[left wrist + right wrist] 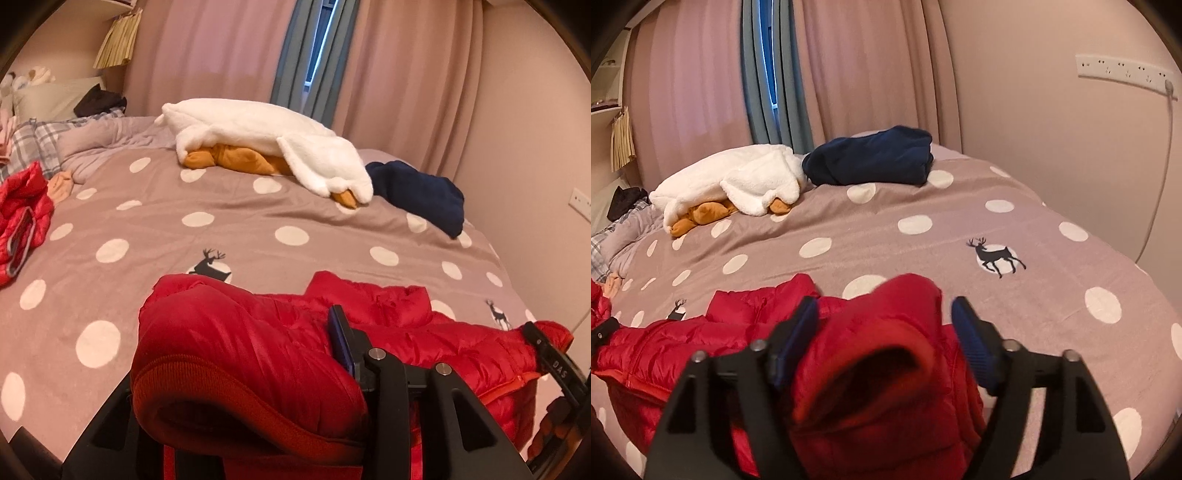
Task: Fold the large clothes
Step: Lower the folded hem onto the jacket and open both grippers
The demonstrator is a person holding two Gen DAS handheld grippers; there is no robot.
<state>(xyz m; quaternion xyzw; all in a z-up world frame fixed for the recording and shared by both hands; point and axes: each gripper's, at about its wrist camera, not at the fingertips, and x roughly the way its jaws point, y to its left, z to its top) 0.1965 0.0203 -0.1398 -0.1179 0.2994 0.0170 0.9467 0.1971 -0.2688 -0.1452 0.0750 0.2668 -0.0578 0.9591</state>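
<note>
Left wrist view: a bed (236, 221) under a mauve cover with white dots and deer motifs fills the frame, pink curtains (207, 55) behind its far edge. A red puffer jacket (424, 332) lies spread along the near edge, one sleeve bulging up over the left gripper (258, 369). Only one blue finger pad (341, 339) shows, beside the sleeve; the other is hidden under the fabric, so whether the sleeve is pinched cannot be told. A white fleece garment (266, 140) over an orange one (236, 158) lies toward the far edge, a folded navy garment (417, 195) beside it near the far right corner. Another red garment (22, 218) lies at the left edge.

Right wrist view: the right gripper (884, 325) stands with jaws spread wide; the jacket's other sleeve cuff (879, 369) sits between the blue pads (971, 336), the right pad clear of the fabric. A wall socket strip (1126, 74) is mounted beyond the bed's right edge.
</note>
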